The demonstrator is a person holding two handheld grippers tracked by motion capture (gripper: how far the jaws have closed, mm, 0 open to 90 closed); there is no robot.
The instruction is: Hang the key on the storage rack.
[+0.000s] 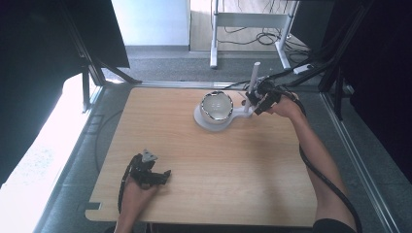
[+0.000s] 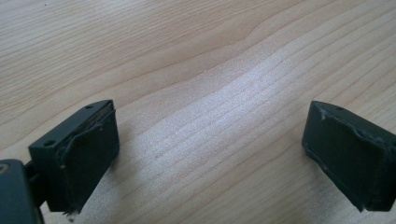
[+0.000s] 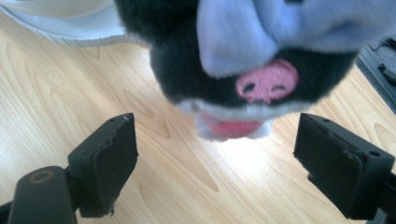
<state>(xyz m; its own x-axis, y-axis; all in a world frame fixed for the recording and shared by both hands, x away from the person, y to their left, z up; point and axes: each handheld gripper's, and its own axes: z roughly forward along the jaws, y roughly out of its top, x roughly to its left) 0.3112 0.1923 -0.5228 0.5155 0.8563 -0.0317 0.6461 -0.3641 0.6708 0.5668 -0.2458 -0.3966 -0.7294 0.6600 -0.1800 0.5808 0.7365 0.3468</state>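
Nearest the high camera, the person's left hand (image 1: 137, 187) rests on the near left part of the wooden table (image 1: 204, 165), holding the left gripper (image 1: 163, 175) low over the wood with its grey three-cornered plate on top and its cable looping back beside the wrist. Across the table, the right forearm (image 1: 318, 155) reaches forward and left to the far edge, where the right gripper (image 1: 255, 99) sits just beside a white stand (image 1: 214, 121). That stand has a round base, a bowl-like dark-and-pale object (image 1: 217, 106) resting on it, and a white post (image 1: 251, 85) rising upright at its right side. From this height I cannot tell how far either gripper is spread.

Left gripper view: the two black jaws stand wide apart over bare wood grain, nothing between them, and the left gripper (image 2: 210, 154) holds nothing.

Right gripper view: the right gripper (image 3: 217, 158) is likewise spread wide and empty. Just beyond its jaws, close to the lens and blurred, hangs a plush toy (image 3: 243, 60), dark fur with pale grey patches, a pink embroidered nose, a white muzzle edge and a red tongue. A white rim (image 3: 70, 25) of the stand lies at upper left. No writing is readable.
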